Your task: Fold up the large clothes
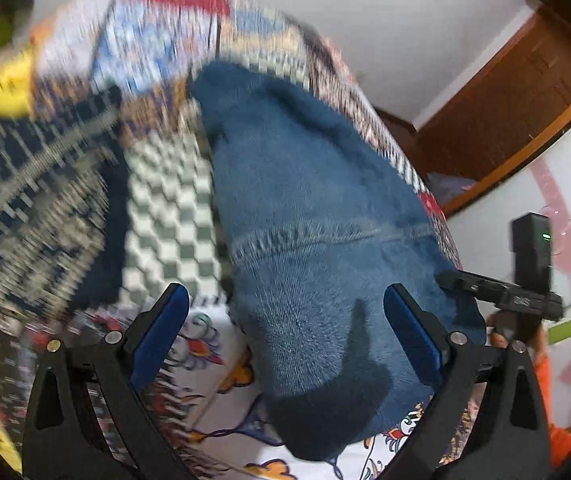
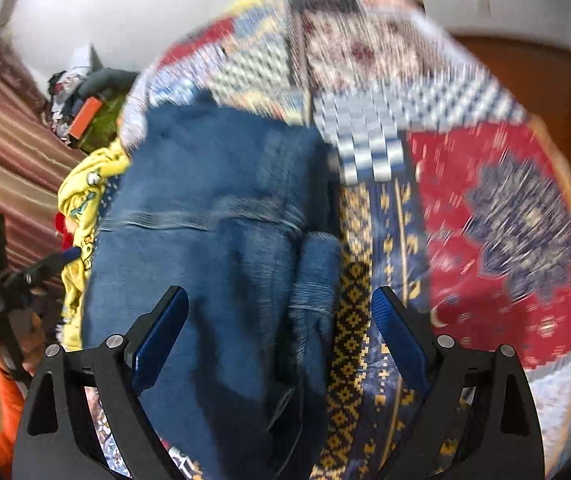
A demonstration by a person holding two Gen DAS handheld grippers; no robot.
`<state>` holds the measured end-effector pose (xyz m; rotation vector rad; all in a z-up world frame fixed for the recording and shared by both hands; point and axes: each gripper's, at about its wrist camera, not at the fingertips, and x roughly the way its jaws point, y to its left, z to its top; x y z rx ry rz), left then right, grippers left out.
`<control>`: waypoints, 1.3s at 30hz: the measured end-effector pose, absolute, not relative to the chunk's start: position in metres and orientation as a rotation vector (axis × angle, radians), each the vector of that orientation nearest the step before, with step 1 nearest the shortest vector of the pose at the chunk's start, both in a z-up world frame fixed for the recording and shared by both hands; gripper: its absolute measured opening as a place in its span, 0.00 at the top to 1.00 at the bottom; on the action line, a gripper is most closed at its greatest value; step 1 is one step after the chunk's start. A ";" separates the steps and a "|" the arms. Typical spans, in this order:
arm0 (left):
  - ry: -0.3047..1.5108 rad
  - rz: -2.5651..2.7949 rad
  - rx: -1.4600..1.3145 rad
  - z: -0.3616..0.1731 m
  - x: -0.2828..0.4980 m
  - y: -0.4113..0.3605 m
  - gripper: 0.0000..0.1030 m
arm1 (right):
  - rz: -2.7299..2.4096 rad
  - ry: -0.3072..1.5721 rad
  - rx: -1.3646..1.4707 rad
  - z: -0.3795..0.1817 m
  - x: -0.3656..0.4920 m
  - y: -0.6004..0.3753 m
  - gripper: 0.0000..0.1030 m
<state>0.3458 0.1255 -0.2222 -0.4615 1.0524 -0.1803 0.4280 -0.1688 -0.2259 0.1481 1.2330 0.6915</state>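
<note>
Blue fleece garment [image 1: 317,248] lies lengthwise on the patchwork bedspread [image 1: 165,208], partly folded by the look of it. Left gripper [image 1: 285,340] and right gripper [image 2: 281,340] both spread wide above it, gripping nothing. Between folds, I judge; next move needs an edge picked up.

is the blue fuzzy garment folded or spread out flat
Folded: the blue fuzzy garment lies as a narrow doubled-up bundle on the patterned patchwork bedspread, with a layer lapped along its right side.
</note>
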 end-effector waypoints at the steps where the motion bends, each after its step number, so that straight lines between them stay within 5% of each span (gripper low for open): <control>1: 1.080 -0.194 -0.487 -0.232 0.350 0.125 0.04 | 0.703 1.263 0.170 -0.234 0.432 -0.168 0.11; 19: 1.201 -0.329 -0.783 -0.288 0.393 0.111 0.06 | 0.874 1.413 0.390 -0.266 0.464 -0.155 0.11; 21: 1.196 -0.328 -0.775 -0.287 0.392 0.110 0.10 | 0.873 1.422 0.384 -0.266 0.464 -0.154 0.15; 29: 1.150 -0.351 -0.668 -0.255 0.376 0.109 0.40 | 0.890 1.403 0.361 -0.241 0.451 -0.142 0.60; 39: 0.949 -0.328 -0.575 -0.156 0.335 0.156 0.44 | 0.938 1.234 0.251 -0.159 0.425 -0.089 0.67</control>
